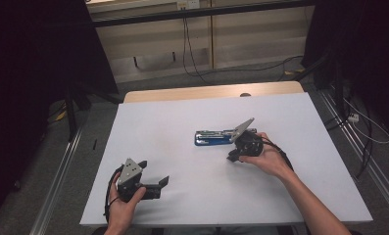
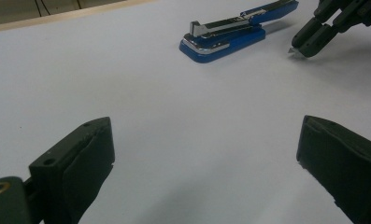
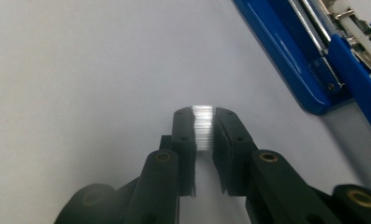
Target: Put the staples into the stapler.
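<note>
- The left gripper rested low on the white table near its front edge, jaws wide apart and empty.
- The right gripper pointed down, pinching a shiny silver strip of staples.
- Just behind lay the blue metal stapler, opened.

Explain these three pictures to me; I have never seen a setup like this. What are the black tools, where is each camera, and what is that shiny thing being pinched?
There is no robot here: a person at a white table holds a hand-operated gripper in each hand. The high view looks down from above the person. The other two cameras ride on the grippers and look along their black fingers.

On the table lies a blue stapler, opened up, with its metal staple channel showing.

The right gripper sits beside the stapler, its fingers closed on a strip of staples, the small silvery ribbed block. The left gripper rests nearer the person, its fingers wide apart with nothing between them.
</note>
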`<act>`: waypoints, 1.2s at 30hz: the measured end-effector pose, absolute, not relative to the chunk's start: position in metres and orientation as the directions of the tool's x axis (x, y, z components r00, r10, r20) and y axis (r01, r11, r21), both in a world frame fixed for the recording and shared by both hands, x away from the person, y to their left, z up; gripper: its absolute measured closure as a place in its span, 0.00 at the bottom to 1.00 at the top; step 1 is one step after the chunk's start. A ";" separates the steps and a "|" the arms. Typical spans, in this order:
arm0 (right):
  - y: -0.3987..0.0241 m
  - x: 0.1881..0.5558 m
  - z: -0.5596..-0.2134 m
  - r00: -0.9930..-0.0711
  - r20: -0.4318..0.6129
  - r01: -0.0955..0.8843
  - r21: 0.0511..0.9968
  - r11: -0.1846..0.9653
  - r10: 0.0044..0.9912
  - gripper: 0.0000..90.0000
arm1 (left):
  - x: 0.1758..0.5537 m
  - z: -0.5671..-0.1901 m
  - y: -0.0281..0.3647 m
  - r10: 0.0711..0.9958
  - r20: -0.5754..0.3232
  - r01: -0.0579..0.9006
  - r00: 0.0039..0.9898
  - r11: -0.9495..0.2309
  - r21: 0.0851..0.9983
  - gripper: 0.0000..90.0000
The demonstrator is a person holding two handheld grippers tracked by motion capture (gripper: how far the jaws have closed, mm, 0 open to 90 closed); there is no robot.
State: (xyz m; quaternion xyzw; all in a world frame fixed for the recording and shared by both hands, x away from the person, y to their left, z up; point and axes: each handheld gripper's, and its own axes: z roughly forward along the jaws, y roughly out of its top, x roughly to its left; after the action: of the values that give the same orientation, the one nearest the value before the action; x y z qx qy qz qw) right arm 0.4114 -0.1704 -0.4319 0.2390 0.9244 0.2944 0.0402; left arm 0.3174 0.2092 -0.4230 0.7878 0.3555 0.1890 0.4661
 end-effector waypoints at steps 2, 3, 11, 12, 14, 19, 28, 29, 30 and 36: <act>-0.172 0.412 -0.432 -0.879 0.072 0.425 0.570 0.704 0.472 0.88 | 0.317 -0.423 0.210 0.736 -0.038 0.384 0.675 -0.307 0.871 0.05; -0.172 0.412 -0.431 -0.878 0.069 0.424 0.572 0.703 0.474 0.88 | 0.317 -0.423 0.210 0.737 -0.037 0.384 0.675 -0.307 0.871 0.05; -0.176 0.411 -0.425 -0.869 0.073 0.424 0.619 0.660 0.490 0.88 | 0.318 -0.423 0.211 0.743 -0.052 0.388 0.668 -0.288 0.876 0.05; -0.177 0.412 -0.425 -0.867 0.067 0.419 0.634 0.650 0.493 0.88 | 0.318 -0.423 0.211 0.742 -0.053 0.388 0.668 -0.287 0.876 0.05; -0.177 0.412 -0.424 -0.865 0.069 0.418 0.647 0.637 0.497 0.88 | 0.318 -0.423 0.212 0.745 -0.056 0.391 0.665 -0.284 0.875 0.05; -0.177 0.414 -0.422 -0.863 0.086 0.422 0.666 0.615 0.498 0.88 | 0.318 -0.423 0.212 0.743 -0.055 0.390 0.667 -0.286 0.875 0.05; -0.173 0.417 -0.414 -0.867 0.095 0.407 0.700 0.587 0.489 0.88 | 0.318 -0.422 0.212 0.741 -0.055 0.389 0.669 -0.287 0.875 0.05; -0.173 0.417 -0.414 -0.867 0.096 0.407 0.702 0.584 0.488 0.88 | 0.318 -0.422 0.212 0.741 -0.055 0.390 0.669 -0.287 0.875 0.05; -0.173 0.418 -0.413 -0.870 0.091 0.400 0.706 0.584 0.485 0.88 | 0.318 -0.422 0.212 0.743 -0.056 0.391 0.667 -0.285 0.875 0.05; -0.170 0.423 -0.408 -0.871 0.081 0.388 0.717 0.580 0.484 0.88 | 0.318 -0.422 0.212 0.742 -0.050 0.387 0.668 -0.289 0.875 0.05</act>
State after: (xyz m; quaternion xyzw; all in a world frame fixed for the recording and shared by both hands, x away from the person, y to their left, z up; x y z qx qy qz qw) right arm 0.4225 -0.1699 -0.4083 0.2459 0.8865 0.3870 0.0618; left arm 0.3182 0.2123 -0.4220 0.7808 0.3616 0.1872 0.4739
